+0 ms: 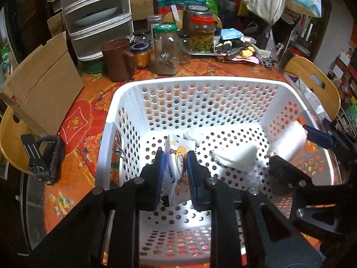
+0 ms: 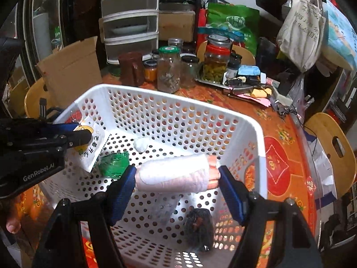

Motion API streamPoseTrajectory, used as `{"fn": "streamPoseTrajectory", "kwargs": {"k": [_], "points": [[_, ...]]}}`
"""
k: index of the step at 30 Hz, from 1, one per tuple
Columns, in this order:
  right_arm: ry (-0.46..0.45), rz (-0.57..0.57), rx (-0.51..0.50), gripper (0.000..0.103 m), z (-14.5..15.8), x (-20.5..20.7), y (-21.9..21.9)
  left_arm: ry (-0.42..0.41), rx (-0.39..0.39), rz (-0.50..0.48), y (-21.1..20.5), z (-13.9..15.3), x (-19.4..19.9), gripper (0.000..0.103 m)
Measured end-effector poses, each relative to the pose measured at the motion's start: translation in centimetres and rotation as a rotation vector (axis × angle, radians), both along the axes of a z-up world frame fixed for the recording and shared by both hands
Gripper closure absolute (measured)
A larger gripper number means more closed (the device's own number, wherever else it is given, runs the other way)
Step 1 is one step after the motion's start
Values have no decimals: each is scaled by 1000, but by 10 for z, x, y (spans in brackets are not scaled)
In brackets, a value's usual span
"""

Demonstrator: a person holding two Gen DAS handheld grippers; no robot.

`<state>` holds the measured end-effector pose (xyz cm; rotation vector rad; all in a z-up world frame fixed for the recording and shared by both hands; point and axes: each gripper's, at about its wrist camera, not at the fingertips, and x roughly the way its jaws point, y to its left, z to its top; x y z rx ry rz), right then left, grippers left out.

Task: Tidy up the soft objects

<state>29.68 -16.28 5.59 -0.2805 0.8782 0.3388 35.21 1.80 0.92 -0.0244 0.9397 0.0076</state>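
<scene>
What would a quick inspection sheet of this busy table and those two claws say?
Surface: round table under an orange-red patterned cloth.
Job's things: white perforated plastic basket; cartoon-printed white packet; pale pink rolled cloth; green crinkled wrapper; dark bundle.
Clutter: glass jars, brown plastic mug, cardboard box.
Grippers: left claw shut on the packet; right claw shut on the roll.
Cables: thin black wire.
Surroundings: wooden chairs, hanging cloth bag.

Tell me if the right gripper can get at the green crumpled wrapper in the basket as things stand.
Probably not yet. The right gripper is shut on a pink rolled cloth, so its jaws are occupied. The green wrapper lies uncovered on the basket floor beside its left finger; nothing else blocks it.
</scene>
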Motion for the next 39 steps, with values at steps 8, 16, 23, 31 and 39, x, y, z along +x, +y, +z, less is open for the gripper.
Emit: {"fn": "streamPoseTrajectory", "kwargs": {"k": [8,16,23,31,39], "points": [[-14,10,-1,23,-5,-2,5,-18,2,5,4,-2,-3,54],[-83,18,70,2,25,-23,-11,-77,22,0,14,29,-32,27],[-137,24,93,0,51,-62,-23,-122,78,17,30,54,-82,3],[-196,48,60,0,65,-123,-24,-200,76,13,36,71,-163,0],[-233,4,89,0,69,-182,-45,-283,38,17,33,71,-235,0]]}}
